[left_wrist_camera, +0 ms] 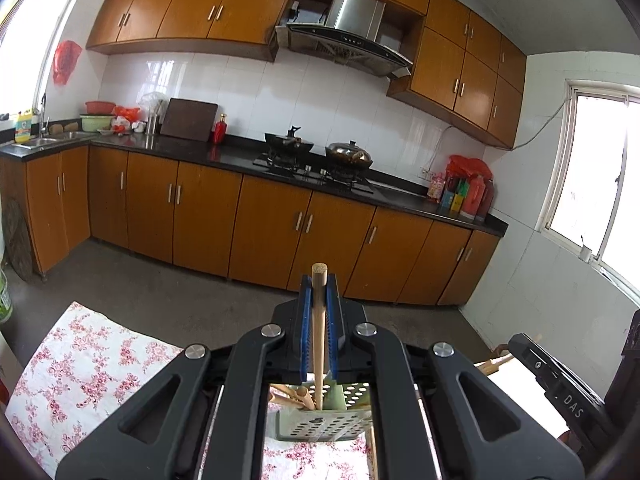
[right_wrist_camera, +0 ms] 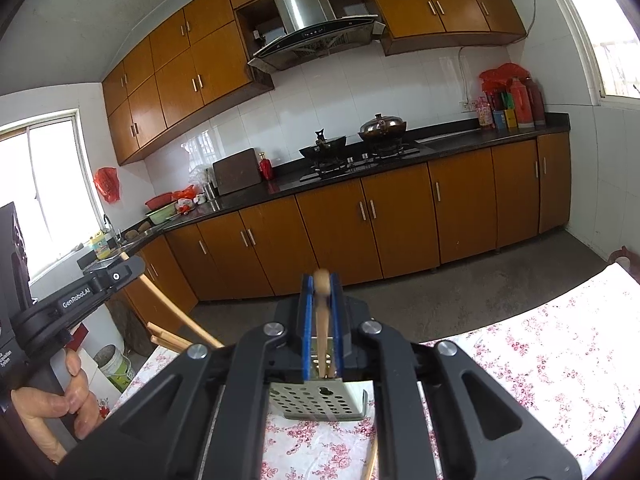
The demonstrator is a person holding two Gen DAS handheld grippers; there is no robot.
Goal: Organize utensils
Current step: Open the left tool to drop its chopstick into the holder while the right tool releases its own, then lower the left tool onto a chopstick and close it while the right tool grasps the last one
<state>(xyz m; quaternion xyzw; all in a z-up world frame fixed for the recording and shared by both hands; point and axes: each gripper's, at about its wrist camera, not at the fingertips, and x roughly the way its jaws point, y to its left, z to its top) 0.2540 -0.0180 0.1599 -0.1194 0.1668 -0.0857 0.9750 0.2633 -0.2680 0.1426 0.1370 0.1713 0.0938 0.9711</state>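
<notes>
My left gripper [left_wrist_camera: 319, 292] is shut on a wooden chopstick [left_wrist_camera: 319, 332] held upright; its lower end reaches into a perforated metal utensil holder [left_wrist_camera: 320, 426] that stands on the floral tablecloth [left_wrist_camera: 92, 372] and holds other wooden chopsticks [left_wrist_camera: 294, 396]. My right gripper [right_wrist_camera: 321, 292] is shut on a wooden utensil handle [right_wrist_camera: 323, 328], upright above the same perforated holder [right_wrist_camera: 316, 398]. The left gripper body [right_wrist_camera: 84, 290] shows at the left of the right wrist view, with chopstick ends [right_wrist_camera: 176, 338] below it.
A loose chopstick [right_wrist_camera: 372, 460] lies on the cloth beside the holder. Behind the table are a grey floor [left_wrist_camera: 160, 292], orange cabinets and a black counter [left_wrist_camera: 224, 156] with pots on a stove. The person's hand [right_wrist_camera: 60, 404] holds the left gripper.
</notes>
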